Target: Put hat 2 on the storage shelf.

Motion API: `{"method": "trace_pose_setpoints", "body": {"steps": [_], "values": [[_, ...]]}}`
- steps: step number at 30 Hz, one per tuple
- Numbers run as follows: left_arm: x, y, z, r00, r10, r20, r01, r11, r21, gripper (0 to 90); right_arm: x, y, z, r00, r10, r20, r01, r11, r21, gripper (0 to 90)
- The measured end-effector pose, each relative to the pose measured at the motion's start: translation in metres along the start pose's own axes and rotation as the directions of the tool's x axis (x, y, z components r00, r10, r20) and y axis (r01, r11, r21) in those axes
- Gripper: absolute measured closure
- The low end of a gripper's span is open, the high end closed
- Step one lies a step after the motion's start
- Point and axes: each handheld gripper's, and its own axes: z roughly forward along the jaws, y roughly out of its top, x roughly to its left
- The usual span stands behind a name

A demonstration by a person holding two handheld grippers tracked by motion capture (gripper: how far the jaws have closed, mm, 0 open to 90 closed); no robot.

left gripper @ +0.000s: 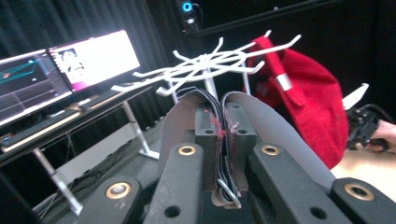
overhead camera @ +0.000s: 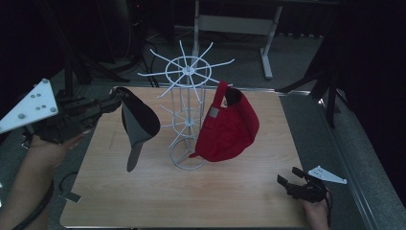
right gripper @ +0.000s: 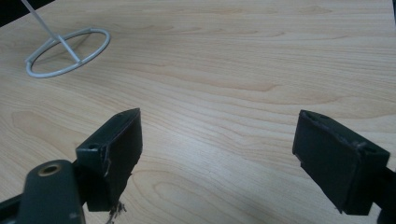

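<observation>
A white wire rack (overhead camera: 187,115) with radiating hooks stands mid-table. A red cap (overhead camera: 227,127) hangs on its right side. Left of the rack, a black and grey cap (overhead camera: 140,120) dangles in the air, visor down, held by my left gripper (overhead camera: 114,103). In the left gripper view that gripper (left gripper: 222,126) is shut on the cap's folded back band, with grey fabric (left gripper: 280,135) spreading around the jaws; the rack's hooks (left gripper: 205,63) and the red cap (left gripper: 313,102) lie just ahead. My right gripper (overhead camera: 289,176) rests open at the table's near right edge, its jaws (right gripper: 217,154) holding nothing.
The wooden table (overhead camera: 230,191) has bare room in front of the rack, whose base ring (right gripper: 67,51) lies on it. Lit monitors and a keyboard (left gripper: 70,70) sit on a desk beyond the table. A desk frame (overhead camera: 234,24) stands at the back.
</observation>
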Motion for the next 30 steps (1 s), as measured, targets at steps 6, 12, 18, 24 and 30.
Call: {"method": "trace_pose_setpoints", "body": {"steps": [6, 12, 18, 24, 30], "values": [[-0.005, 0.018, 0.011, 0.9995, 0.017, 0.026, -0.017, 0.9998, -0.007, 86.4, 0.001, 0.000, 0.001, 1.0000, -0.003, -0.003, 0.003, 1.0000, 0.006, 15.9], [-0.011, 0.036, 0.022, 0.9984, 0.026, 0.051, -0.025, 0.9993, -0.029, 86.4, 0.002, 0.000, 0.002, 1.0000, -0.005, -0.005, 0.006, 1.0000, 0.007, 15.9], [-0.016, 0.050, 0.043, 0.9984, 0.007, 0.056, -0.007, 1.0000, -0.002, 86.4, 0.001, 0.000, 0.001, 1.0000, -0.006, -0.005, 0.006, 0.9999, 0.009, 15.9], [-0.026, 0.056, 0.059, 0.9960, 0.010, 0.089, -0.012, 0.9998, 0.015, 86.4, 0.000, -0.001, 0.000, 1.0000, 0.002, -0.001, -0.002, 1.0000, 0.008, 15.9], [-0.035, 0.053, 0.068, 0.9917, 0.013, 0.128, -0.018, 0.9990, 0.040, 86.3, 0.000, -0.001, 0.000, 1.0000, -0.001, -0.003, 0.001, 1.0000, 0.009, 15.9]]}}
